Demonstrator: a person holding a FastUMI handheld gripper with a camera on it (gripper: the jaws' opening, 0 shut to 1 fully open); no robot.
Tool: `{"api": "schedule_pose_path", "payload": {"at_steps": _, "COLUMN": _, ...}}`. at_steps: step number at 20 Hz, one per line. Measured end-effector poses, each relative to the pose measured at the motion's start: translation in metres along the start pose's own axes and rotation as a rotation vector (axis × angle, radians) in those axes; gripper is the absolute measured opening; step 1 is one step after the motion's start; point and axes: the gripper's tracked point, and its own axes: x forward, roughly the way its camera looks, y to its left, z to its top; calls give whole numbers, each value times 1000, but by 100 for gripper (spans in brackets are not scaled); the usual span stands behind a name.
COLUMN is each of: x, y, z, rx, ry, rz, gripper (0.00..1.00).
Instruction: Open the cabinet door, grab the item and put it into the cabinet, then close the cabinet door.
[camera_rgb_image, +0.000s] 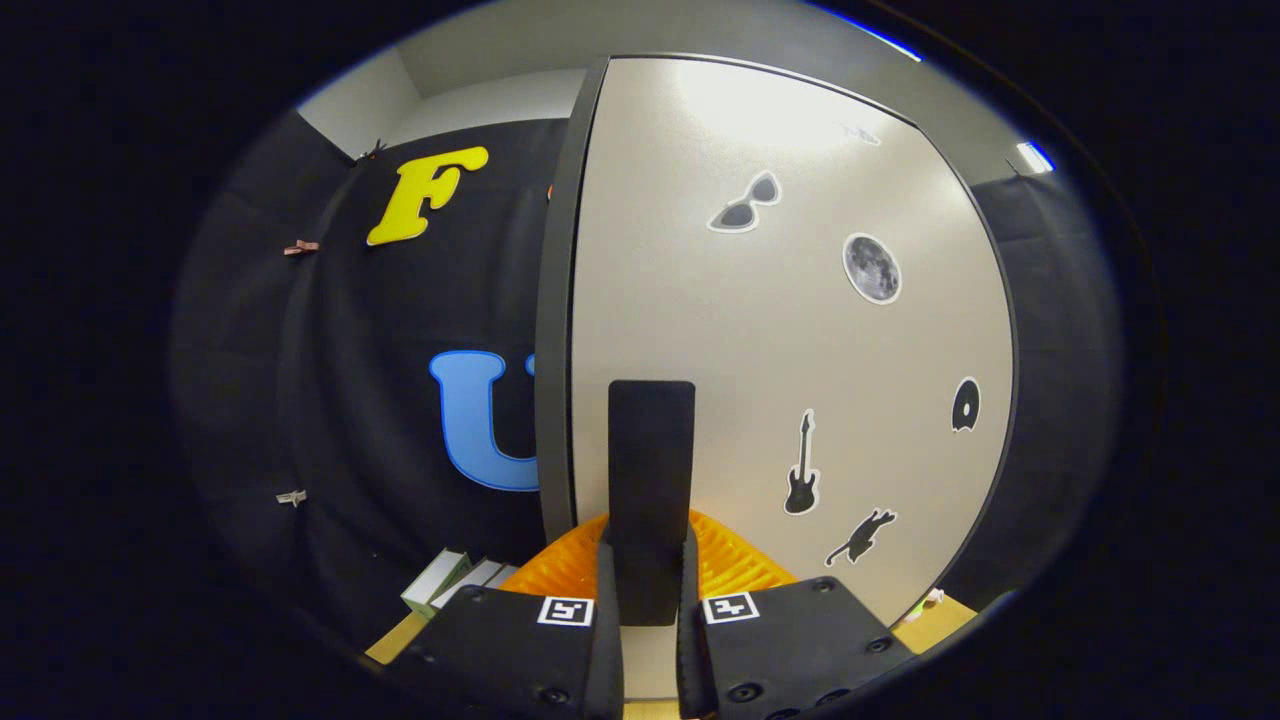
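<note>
The cabinet door (800, 330) is a pale panel with dark stickers, standing directly ahead of me and very close. Its dark side edge (555, 350) runs down the left. A tall black handle (650, 450) sticks out from the door's lower left part. My gripper (648, 575) is shut on that handle, whose lower end sits between the two fingers, one finger pressing on each side. I cannot tell whether the door stands closed or slightly ajar.
A few small white and green boxes (450, 580) lie on the wooden tabletop (395, 640) left of the cabinet, against the black cloth wall. A small light object (925, 602) lies on the table at the door's lower right corner.
</note>
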Motion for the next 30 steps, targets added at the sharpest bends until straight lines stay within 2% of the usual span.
{"api": "schedule_pose_path", "payload": {"at_steps": 3, "x": -15, "y": 0, "z": 2, "rx": -1, "ry": 16, "rz": 43, "gripper": 25}}
{"api": "schedule_pose_path", "payload": {"at_steps": 14, "x": -134, "y": -45, "z": 7, "rx": 5, "ry": 12, "rz": 131, "gripper": 24}}
{"api": "schedule_pose_path", "payload": {"at_steps": 22, "x": -209, "y": -107, "z": 11, "rx": -22, "ry": 2, "rz": 114, "gripper": 24}}
{"api": "schedule_pose_path", "payload": {"at_steps": 30, "x": -261, "y": -182, "z": 19, "rx": -76, "ry": -6, "rz": 44, "gripper": 23}}
